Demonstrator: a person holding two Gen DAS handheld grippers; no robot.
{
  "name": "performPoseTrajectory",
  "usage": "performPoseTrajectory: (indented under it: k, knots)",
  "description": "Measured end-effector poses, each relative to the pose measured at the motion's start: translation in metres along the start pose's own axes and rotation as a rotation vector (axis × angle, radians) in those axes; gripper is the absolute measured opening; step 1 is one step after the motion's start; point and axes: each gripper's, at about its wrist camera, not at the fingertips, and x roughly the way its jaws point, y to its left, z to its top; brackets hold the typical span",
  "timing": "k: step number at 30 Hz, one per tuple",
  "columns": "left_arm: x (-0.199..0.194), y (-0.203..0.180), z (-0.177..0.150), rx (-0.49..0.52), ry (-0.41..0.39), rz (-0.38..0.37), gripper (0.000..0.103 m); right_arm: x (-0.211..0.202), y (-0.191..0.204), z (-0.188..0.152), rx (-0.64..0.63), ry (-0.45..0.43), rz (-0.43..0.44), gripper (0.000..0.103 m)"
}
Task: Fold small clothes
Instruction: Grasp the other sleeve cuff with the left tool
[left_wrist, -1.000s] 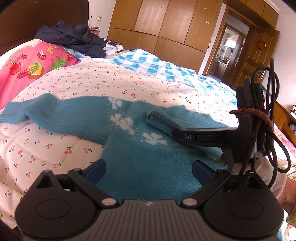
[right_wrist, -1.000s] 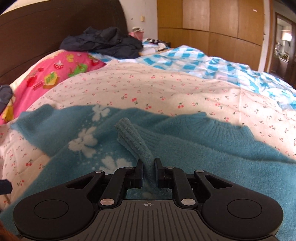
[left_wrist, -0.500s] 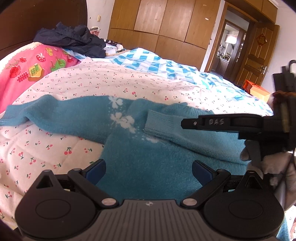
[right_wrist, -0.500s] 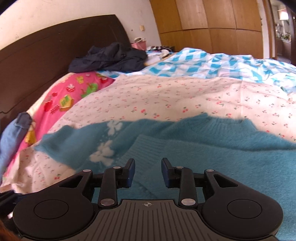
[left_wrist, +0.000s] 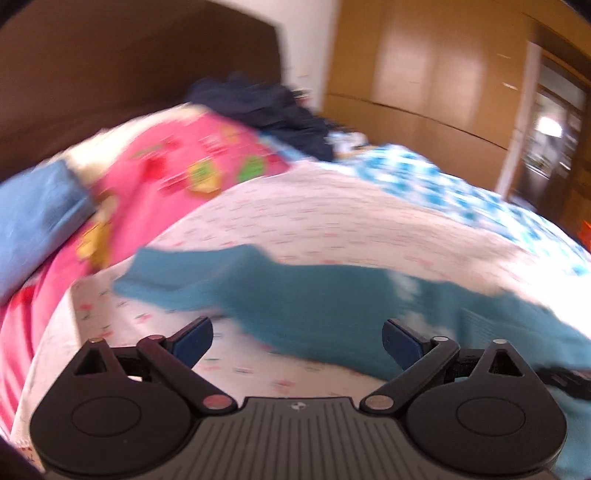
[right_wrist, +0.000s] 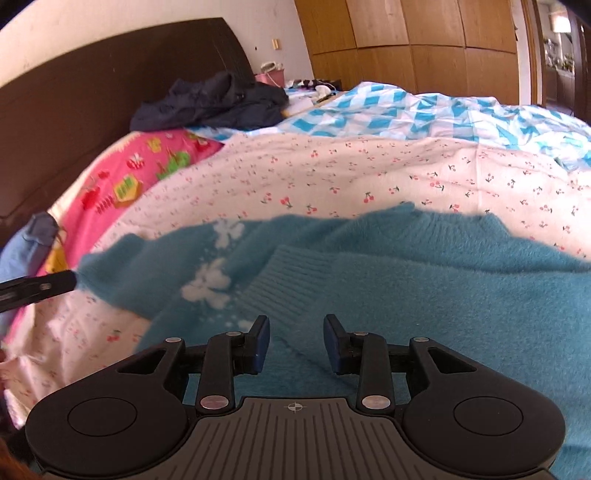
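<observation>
The blue sweater (right_wrist: 424, 280) lay flat on the cherry quilt (right_wrist: 332, 173) on the bed, so it could be folded; one sleeve (right_wrist: 295, 273) was already laid across its front; the other sleeve (left_wrist: 177, 280) stuck out to the side. The right gripper (right_wrist: 295, 341) hung over the sweater, fingers a little apart, holding nothing; the left gripper (left_wrist: 295, 341) had its fingers wide apart near the loose sleeve, probably to grab it next.
</observation>
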Motion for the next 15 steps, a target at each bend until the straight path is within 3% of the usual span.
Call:
performPoseTrajectory:
  k: [6,11,15]
  knots:
    - [0.040,0.066,0.004,-0.328,0.041,0.007,0.083,0.001,0.011,-0.003,0.004,0.009,0.025,0.033]
    - [0.068,0.081,0.000,-0.483,0.063,-0.006,0.077,0.005,0.017,-0.005,0.010,0.018,0.032,0.033]
    - [0.093,0.087,0.000,-0.560,0.064,0.003,0.061,0.004,0.016,-0.008,0.024,0.015,0.028,0.033]
